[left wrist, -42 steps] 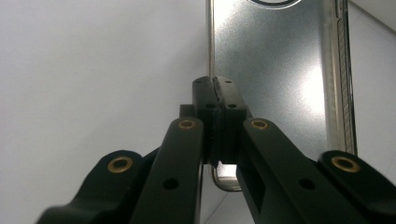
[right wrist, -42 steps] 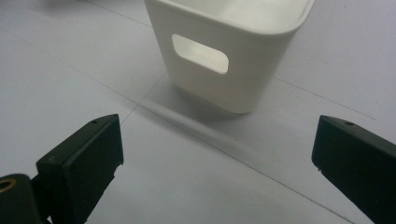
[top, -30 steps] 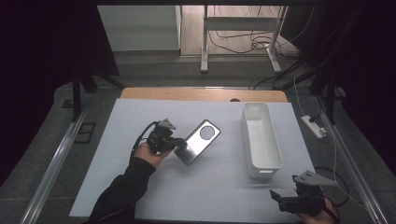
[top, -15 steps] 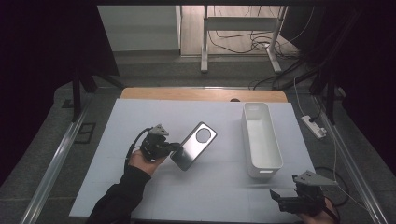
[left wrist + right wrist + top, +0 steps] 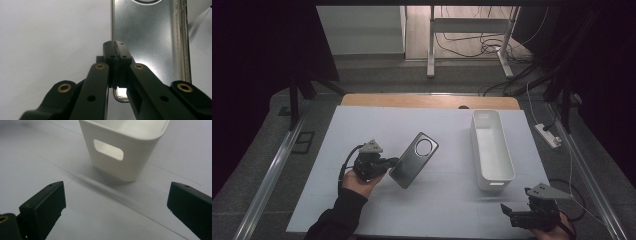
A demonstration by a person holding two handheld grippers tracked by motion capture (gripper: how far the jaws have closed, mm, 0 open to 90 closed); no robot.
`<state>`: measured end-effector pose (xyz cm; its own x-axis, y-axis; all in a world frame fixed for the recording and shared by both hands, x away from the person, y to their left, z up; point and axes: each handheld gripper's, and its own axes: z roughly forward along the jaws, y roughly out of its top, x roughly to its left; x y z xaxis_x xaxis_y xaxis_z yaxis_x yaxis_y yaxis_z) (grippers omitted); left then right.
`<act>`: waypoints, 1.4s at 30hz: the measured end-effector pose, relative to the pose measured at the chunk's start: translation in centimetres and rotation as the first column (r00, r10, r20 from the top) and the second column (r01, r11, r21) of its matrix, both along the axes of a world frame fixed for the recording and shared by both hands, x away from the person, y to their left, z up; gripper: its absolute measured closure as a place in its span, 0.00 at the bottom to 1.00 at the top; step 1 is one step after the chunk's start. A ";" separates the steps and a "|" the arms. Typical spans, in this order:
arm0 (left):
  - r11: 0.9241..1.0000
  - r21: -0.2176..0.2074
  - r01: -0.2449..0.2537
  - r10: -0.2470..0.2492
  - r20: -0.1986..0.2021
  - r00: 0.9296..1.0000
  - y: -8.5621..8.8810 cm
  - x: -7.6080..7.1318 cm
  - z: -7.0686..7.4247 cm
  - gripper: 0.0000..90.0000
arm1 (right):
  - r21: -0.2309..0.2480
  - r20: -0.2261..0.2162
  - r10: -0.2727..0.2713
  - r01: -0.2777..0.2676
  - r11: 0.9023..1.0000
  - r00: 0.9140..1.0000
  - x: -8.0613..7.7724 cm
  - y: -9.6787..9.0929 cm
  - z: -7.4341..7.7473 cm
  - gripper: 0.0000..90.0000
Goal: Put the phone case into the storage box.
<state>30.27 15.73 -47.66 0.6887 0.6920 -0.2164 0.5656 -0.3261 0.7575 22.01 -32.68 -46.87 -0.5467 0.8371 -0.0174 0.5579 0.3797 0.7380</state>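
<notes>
My left gripper (image 5: 393, 163) is shut on the short end of a silver-grey phone (image 5: 413, 159) with a round camera ring on its back, and holds it left of the table's middle. In the left gripper view the black jaws (image 5: 117, 50) pinch the phone (image 5: 150, 32) at its near edge. A long white bin (image 5: 491, 150) stands empty on the right half of the table. My right gripper (image 5: 513, 212) rests open at the front right, pointing at the bin's near end (image 5: 122, 147); nothing is between its wide-set jaws (image 5: 117, 202).
A white sheet (image 5: 362, 125) covers the table, with a wooden strip (image 5: 427, 101) along its far edge. A power strip (image 5: 548, 135) and cables lie off the right side. Metal rails run along both sides of the table.
My left hand has drawn the phone toward the near left of the table, still gripped. The right gripper and the bin have stayed put.
</notes>
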 end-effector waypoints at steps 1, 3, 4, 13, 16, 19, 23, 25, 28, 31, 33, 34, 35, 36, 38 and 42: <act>1.000 -0.002 -0.003 0.003 0.003 1.000 0.0 -0.2 0.0 0.99 | 0.000 -0.001 0.000 0.000 1.000 1.000 0.0 0.0 0.0 0.02; 1.000 -0.006 -0.010 0.010 0.012 1.000 0.1 -0.8 0.1 0.99 | 0.000 -0.001 0.002 -0.002 1.000 1.000 0.0 0.0 0.0 0.02; 1.000 -0.006 -0.010 0.010 0.012 1.000 0.1 -0.8 0.1 0.99 | 0.000 -0.001 0.003 -0.003 1.000 1.000 0.0 0.0 0.0 0.02; 1.000 -0.008 -0.027 0.027 0.044 0.999 0.1 -3.0 0.1 0.99 | 0.006 -0.001 0.006 -0.006 1.000 1.000 0.0 0.0 0.0 0.03; 0.999 -0.001 -0.034 0.034 0.058 0.998 0.0 -3.6 0.2 0.99 | 0.008 -0.001 0.008 -0.008 1.000 1.000 0.0 0.0 0.0 0.03; 0.999 -0.006 -0.040 0.040 0.066 0.997 -0.1 -4.3 0.2 0.99 | 0.012 0.000 0.008 -0.008 1.000 1.000 0.0 -0.1 0.0 0.03; 0.999 -0.020 -0.044 0.046 0.070 0.997 -0.1 -5.3 0.2 0.99 | 0.013 0.011 0.017 -0.017 1.000 1.000 -0.1 0.0 0.1 0.03; 0.999 -0.026 -0.048 0.050 0.068 0.996 -0.1 -5.6 0.2 0.99 | 0.014 0.012 0.019 -0.019 1.000 1.000 -0.1 0.0 0.1 0.02; 0.998 -0.037 -0.054 0.057 0.064 0.996 0.1 -6.1 0.1 0.99 | 0.020 0.010 0.022 -0.023 1.000 1.000 -0.1 -0.1 0.1 0.02; 0.997 -0.041 -0.066 0.068 0.064 0.996 0.1 -6.6 0.1 0.99 | 0.027 0.013 0.025 -0.026 0.999 1.000 -0.1 -0.1 0.1 0.01; 0.997 -0.042 -0.068 0.071 0.065 0.995 0.2 -6.8 0.1 0.99 | 0.028 0.016 0.031 -0.031 0.999 0.999 -0.2 -0.2 0.2 0.01; 0.997 -0.040 -0.071 0.074 0.069 0.995 0.1 -6.9 0.1 0.99 | 0.029 0.018 0.034 -0.034 0.999 0.999 -0.2 -0.2 0.2 0.01; 0.997 -0.040 -0.071 0.074 0.069 0.995 0.1 -6.9 0.1 0.99 | 0.034 0.020 0.041 -0.041 0.999 0.999 -0.2 -0.2 0.2 0.01; 0.997 -0.037 -0.072 0.074 0.072 0.995 0.1 -7.0 0.1 0.99 | 0.037 0.014 0.044 -0.045 0.998 0.999 -0.2 -0.2 0.3 0.01; 0.997 -0.027 -0.068 0.070 0.076 0.995 0.0 -7.0 0.1 0.99 | 0.052 0.008 0.051 -0.051 0.997 0.999 -0.2 -0.1 0.3 0.00; 0.998 -0.022 -0.066 0.068 0.076 0.995 0.0 -6.9 0.1 0.99 | 0.084 0.012 0.055 -0.056 0.995 0.998 -0.2 -0.1 0.6 0.00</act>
